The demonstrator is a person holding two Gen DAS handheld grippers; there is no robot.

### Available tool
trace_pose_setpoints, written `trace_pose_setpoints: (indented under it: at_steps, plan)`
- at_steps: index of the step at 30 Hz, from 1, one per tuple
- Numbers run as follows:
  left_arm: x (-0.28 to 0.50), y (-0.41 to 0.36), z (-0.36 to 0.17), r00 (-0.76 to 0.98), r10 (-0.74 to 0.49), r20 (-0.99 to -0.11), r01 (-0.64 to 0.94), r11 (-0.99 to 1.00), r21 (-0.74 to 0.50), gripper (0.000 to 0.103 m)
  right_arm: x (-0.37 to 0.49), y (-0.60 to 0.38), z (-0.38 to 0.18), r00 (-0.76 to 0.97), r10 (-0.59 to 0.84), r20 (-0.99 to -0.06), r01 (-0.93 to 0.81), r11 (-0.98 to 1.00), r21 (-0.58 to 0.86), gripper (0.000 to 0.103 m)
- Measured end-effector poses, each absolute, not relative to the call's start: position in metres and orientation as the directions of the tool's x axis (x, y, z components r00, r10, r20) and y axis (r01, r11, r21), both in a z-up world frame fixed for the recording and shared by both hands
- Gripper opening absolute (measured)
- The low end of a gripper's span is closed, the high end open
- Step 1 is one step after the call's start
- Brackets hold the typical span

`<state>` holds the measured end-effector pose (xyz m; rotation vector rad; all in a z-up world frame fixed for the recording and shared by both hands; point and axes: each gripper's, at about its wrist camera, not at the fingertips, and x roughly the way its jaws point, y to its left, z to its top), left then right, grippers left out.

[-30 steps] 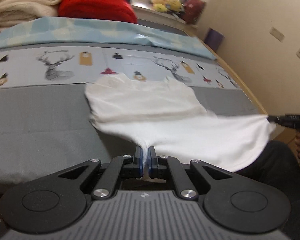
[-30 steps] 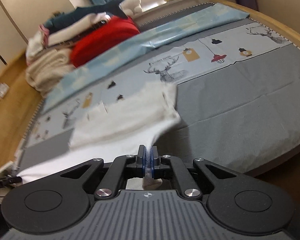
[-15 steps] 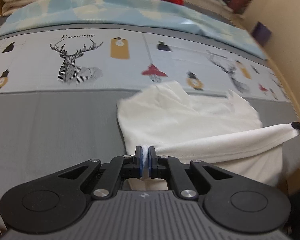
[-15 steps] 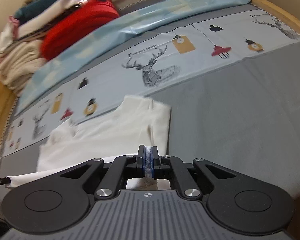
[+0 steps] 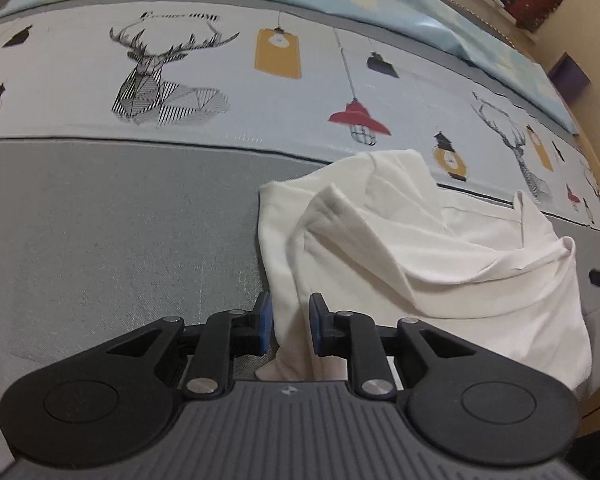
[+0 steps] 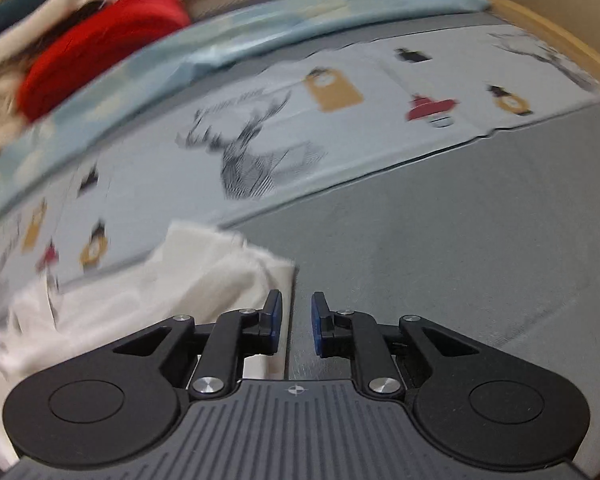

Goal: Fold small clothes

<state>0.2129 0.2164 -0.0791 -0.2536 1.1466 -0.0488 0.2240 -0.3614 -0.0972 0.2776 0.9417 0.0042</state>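
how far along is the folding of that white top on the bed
Done: the white top lies on the grey bed cover, its lower part laid up over the rest in one loose fold.
In hand: the left gripper and right gripper are opening; cloth sits between the left jaws unpinched, and only an edge reaches the right gap.
Left: the fold is rumpled with uneven edges, so smoothing and probably more folds remain.

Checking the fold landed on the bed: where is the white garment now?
In the left wrist view the white garment lies right of centre on the grey bedspread, below the printed red lamp.
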Motion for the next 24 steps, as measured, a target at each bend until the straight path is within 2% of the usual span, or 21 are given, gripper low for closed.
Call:
trace_pose_setpoints:
  at_steps: [2, 5, 9, 19, 21, 24]
  plan:
    - [0.217, 0.214, -0.082, 0.405, -0.150, -0.902, -0.105, 0.972, -0.209, 0.022, 0.224, -0.356, -0.106, 0.565, 0.139, -0.813, 0.092, 0.969, 0.229, 0.016]
    - [0.221, 0.207, -0.081, 0.448, -0.111, -0.887, -0.109, 0.978, -0.177, 0.031, 0.229, -0.339, -0.111, 0.556, 0.149, -0.818, 0.022, 0.981, 0.194, 0.017]
    - [0.231, 0.201, -0.082, 0.458, -0.106, -0.882, -0.131, 0.974, -0.185, 0.031, 0.244, -0.321, -0.111, 0.586, 0.120, -0.801, -0.033, 0.992, 0.124, 0.024]
    - [0.261, 0.193, -0.092, 0.454, -0.096, -0.886, -0.139, 0.974, -0.177, 0.032, 0.275, -0.307, -0.123, 0.576, 0.089, -0.813, 0.004, 0.994, 0.111, 0.024]
    - [0.266, 0.192, -0.093, 0.455, -0.100, -0.885, -0.136, 0.974, -0.180, 0.032, 0.279, -0.307, -0.122, 0.585, 0.085, -0.806, 0.009, 0.994, 0.111, 0.023]
    - [0.271, 0.189, -0.095, 0.453, -0.101, -0.886, -0.118, 0.978, -0.172, 0.031, 0.284, -0.310, -0.119, 0.604, 0.082, -0.793, 0.028, 0.992, 0.124, 0.012]
